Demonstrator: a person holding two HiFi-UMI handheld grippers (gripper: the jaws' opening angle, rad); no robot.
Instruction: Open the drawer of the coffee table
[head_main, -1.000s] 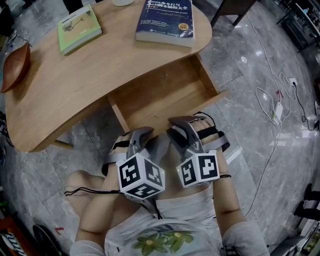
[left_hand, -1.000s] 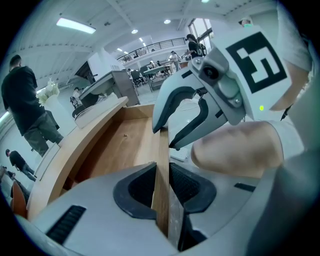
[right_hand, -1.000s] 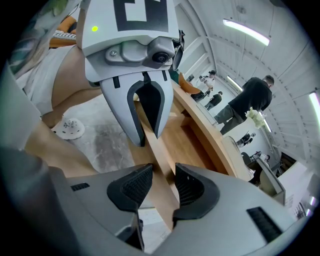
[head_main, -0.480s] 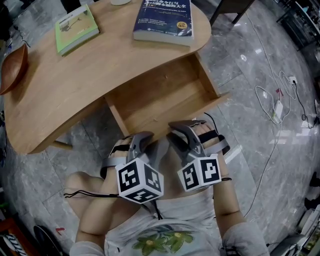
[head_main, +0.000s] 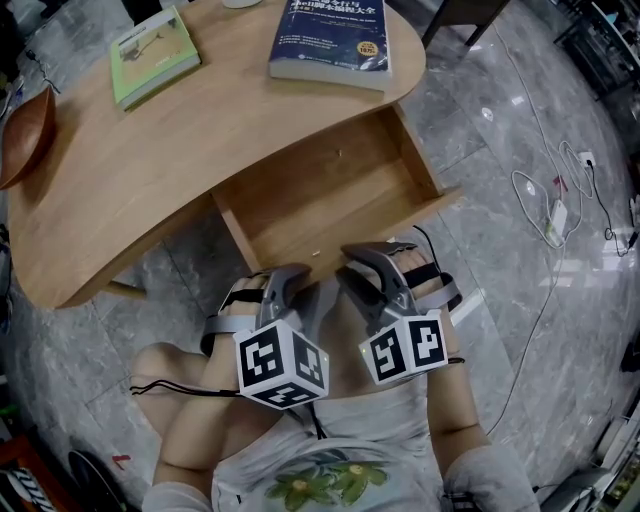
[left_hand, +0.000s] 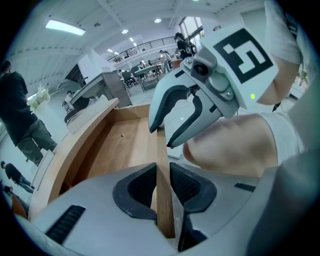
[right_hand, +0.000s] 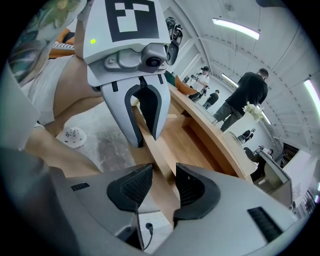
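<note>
The coffee table (head_main: 150, 170) has its wooden drawer (head_main: 320, 195) pulled out towards me, and its inside looks almost bare. Both grippers sit side by side on the drawer's front board (left_hand: 162, 165). My left gripper (head_main: 290, 278) is shut on that board, with a pad against each face (left_hand: 162, 187). My right gripper (head_main: 375, 255) grips the same board a little further right, the board filling the gap between its pads (right_hand: 164, 187). Each gripper view also shows the other gripper astride the board: the right one (left_hand: 161, 136) and the left one (right_hand: 145, 137).
On the tabletop lie a blue book (head_main: 330, 40), a green book (head_main: 158, 55) and a brown dish (head_main: 25, 135) at the left edge. White cables and a power strip (head_main: 555, 220) lie on the marble floor to the right. My knees are just below the grippers.
Both grippers keep their hold on the front board. They have shifted very slightly towards me. The drawer stands open as before.
</note>
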